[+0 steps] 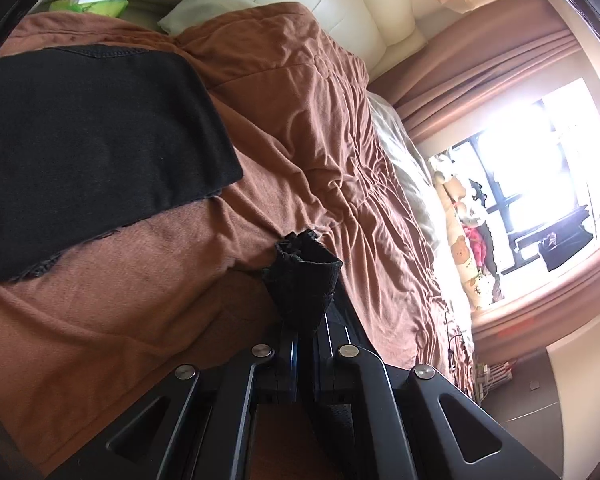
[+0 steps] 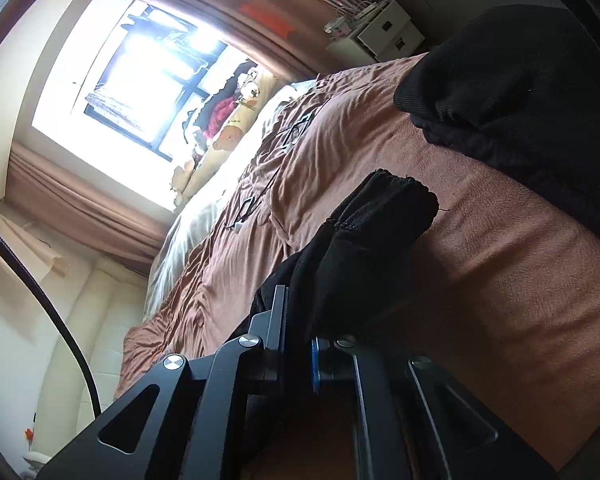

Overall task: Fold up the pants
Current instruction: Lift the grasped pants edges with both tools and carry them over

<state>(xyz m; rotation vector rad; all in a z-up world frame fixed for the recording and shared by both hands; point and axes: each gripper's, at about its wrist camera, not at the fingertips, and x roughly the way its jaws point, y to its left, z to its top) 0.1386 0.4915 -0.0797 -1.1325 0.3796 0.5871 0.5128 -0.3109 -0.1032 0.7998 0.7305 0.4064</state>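
Both tongs are pinching black cloth and holding it up off the bed. The left tongs (image 1: 306, 300) are pressed together on a frayed corner of the black pants (image 1: 302, 280), which bunches up around the tips above the brown bedspread (image 1: 300, 128). The right tongs (image 2: 300, 312) are clamped on another raw-edged end of the pants (image 2: 380, 232), the fabric draped over the fingers and hanging down beside them. The rest of the black pants lies flat on the bedspread near the head of the bed, close to the cream padded headboard (image 1: 340, 12) and a white pillow (image 1: 203, 8). Along the bed's far edge, a pale sheet (image 2: 203, 224) shows beside a bright window (image 2: 139, 72) with brown curtains (image 1: 480, 68).
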